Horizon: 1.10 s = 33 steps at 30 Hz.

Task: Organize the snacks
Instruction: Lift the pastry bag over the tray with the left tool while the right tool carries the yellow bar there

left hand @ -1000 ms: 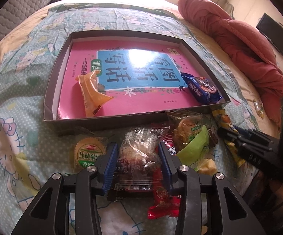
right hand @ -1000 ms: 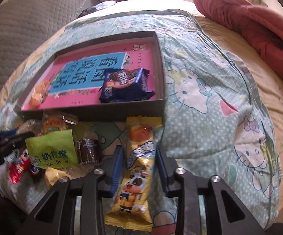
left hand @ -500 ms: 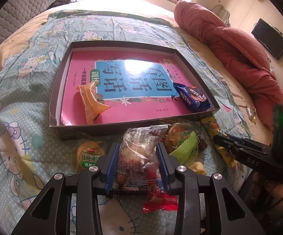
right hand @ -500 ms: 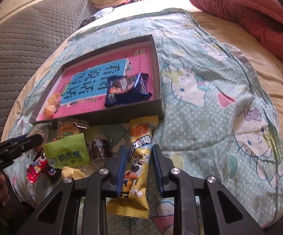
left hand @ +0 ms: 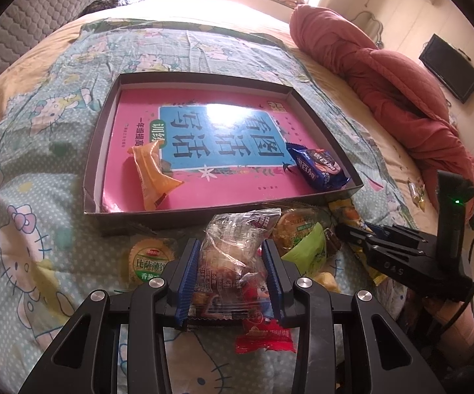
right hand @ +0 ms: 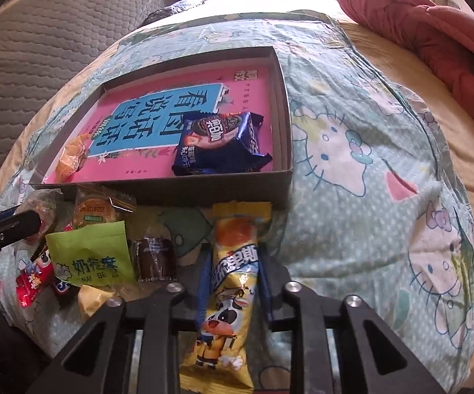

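Our left claw (left hand: 232, 271) is pinched on a clear-wrapped snack (left hand: 237, 246), its blue pads pressing both sides of the crinkled wrapper. The snack sits at 6 o'clock of the shallow grey tray (left hand: 204, 211), just outside its near wall, over the bed's cartoon-print sheet (left hand: 40, 229).

Our right claw (right hand: 232, 272) is closed tight on a long yellow packet with a cartoon cow (right hand: 233, 282), which lies lengthwise between the pads, its top end reaching the tray's near wall (right hand: 178, 190).

Inside the tray, on a pink book cover (left hand: 237, 177), we see an orange packet (left hand: 151, 174) at 7 o'clock and a dark blue biscuit packet (left hand: 319, 169) at 4 o'clock. Between our claws lie a green packet (right hand: 92, 256), a small brown sweet (right hand: 155, 259), a red wrapper (right hand: 33, 282) and a round yellow-green biscuit (left hand: 150, 257).
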Motion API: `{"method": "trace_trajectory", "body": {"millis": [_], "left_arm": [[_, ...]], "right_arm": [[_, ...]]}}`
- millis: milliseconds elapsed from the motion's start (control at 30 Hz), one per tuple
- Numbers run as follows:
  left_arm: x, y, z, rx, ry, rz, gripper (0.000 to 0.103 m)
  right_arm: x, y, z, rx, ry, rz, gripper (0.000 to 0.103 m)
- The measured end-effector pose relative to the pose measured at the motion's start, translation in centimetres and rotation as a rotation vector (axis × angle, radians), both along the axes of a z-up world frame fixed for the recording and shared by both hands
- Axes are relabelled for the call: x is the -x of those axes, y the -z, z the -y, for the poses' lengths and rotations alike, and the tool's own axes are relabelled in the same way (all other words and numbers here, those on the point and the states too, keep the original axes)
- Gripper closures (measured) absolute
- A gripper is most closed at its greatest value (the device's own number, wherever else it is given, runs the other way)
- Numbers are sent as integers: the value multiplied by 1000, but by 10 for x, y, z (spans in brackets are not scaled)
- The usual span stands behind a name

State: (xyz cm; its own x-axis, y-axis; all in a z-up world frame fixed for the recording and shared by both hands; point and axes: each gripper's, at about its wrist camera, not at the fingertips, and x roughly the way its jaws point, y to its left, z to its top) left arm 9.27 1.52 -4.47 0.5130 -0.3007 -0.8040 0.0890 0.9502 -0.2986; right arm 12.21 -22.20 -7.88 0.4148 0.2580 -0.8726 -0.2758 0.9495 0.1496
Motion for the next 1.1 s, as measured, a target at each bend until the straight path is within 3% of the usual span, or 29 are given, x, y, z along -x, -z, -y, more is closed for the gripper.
{"method": "trace_trajectory", "body": {"millis": [200, 500, 1100], "left_arm": [[4, -12, -5, 20, -8, 39, 64], [6, -27, -7, 9, -28, 92, 64], [-10, -34, -2, -59, -35, 148, 64]], "right_arm": [[11, -25, 23, -214, 29, 29, 79], [17, -52, 8, -225, -26, 158, 79], [10, -69, -8, -279, -79, 233, 79]]}}
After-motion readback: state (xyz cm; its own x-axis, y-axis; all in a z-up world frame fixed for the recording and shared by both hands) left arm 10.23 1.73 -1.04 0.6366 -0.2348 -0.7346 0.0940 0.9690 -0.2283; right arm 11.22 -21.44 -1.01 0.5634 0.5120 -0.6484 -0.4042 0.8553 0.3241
